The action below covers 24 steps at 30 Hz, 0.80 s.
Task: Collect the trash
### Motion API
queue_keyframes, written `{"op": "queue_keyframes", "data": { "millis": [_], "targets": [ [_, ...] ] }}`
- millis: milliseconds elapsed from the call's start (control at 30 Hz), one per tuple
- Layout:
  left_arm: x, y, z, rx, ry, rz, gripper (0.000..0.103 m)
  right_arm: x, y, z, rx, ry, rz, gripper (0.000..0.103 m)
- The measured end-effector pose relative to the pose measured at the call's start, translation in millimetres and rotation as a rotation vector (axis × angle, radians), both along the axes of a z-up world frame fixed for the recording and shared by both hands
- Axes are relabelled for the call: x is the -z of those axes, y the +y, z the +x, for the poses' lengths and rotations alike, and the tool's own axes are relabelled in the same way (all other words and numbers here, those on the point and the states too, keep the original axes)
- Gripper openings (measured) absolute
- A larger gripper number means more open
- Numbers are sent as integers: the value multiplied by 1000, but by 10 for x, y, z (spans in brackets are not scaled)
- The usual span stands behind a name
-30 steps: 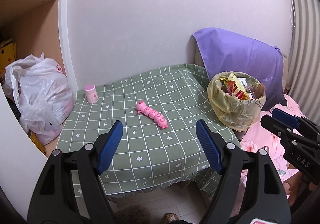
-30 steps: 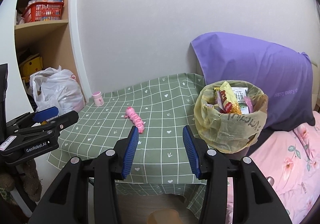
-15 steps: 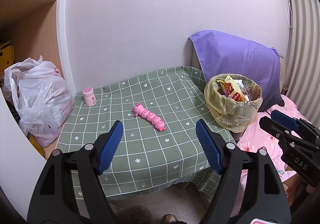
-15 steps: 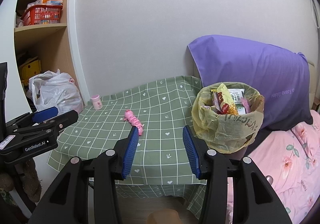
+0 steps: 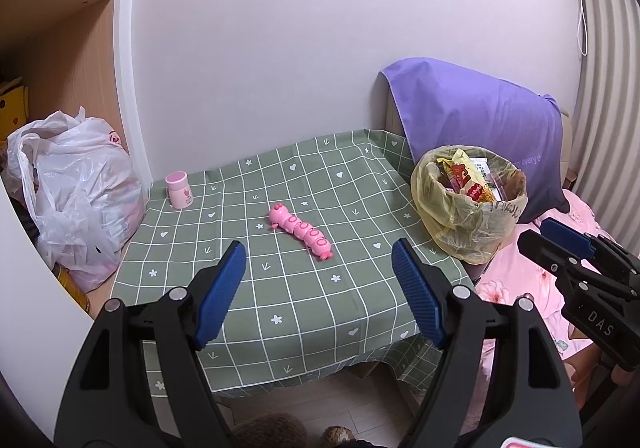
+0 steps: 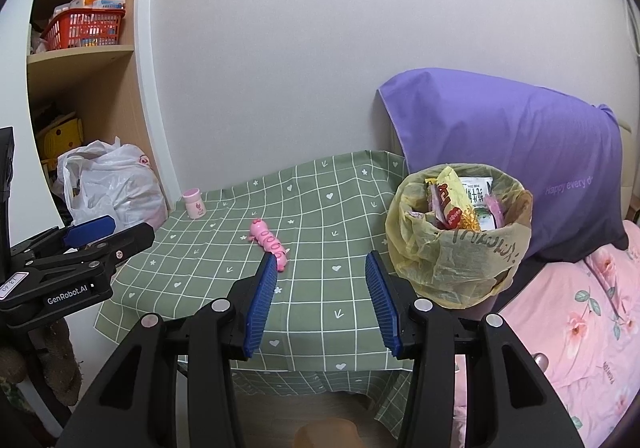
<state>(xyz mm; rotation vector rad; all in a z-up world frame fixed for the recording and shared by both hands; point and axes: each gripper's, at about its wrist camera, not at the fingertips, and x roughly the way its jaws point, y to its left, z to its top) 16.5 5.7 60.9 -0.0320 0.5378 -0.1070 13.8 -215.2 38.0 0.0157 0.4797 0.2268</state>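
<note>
A trash bin (image 5: 470, 224) lined with a yellow bag stands at the right edge of the green checked table (image 5: 280, 280); it is full of wrappers. It also shows in the right wrist view (image 6: 460, 248). My left gripper (image 5: 320, 288) is open and empty, held back from the table's front edge. My right gripper (image 6: 322, 296) is open and empty, in front of the table and left of the bin. A pink caterpillar toy (image 5: 300, 230) lies mid-table, and a small pink bottle (image 5: 179, 190) stands at the far left corner.
A white plastic bag (image 5: 76, 196) sits left of the table beside wooden shelves. A purple pillow (image 6: 520, 152) leans behind the bin, over a pink floral bed (image 6: 580, 328). A red basket (image 6: 84, 30) is on a shelf. The wall is behind the table.
Both grippers have drawn back slightly from the table and risen a little; the scene looks a bit farther away. Both stay open and empty.
</note>
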Motion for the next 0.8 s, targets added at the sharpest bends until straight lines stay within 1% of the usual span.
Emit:
{"op": "queue_keyframes", "data": {
  "millis": [800],
  "targets": [
    [0, -20, -21, -2, 3, -2, 72, 15, -49, -22, 1, -4, 3, 44]
  ]
}}
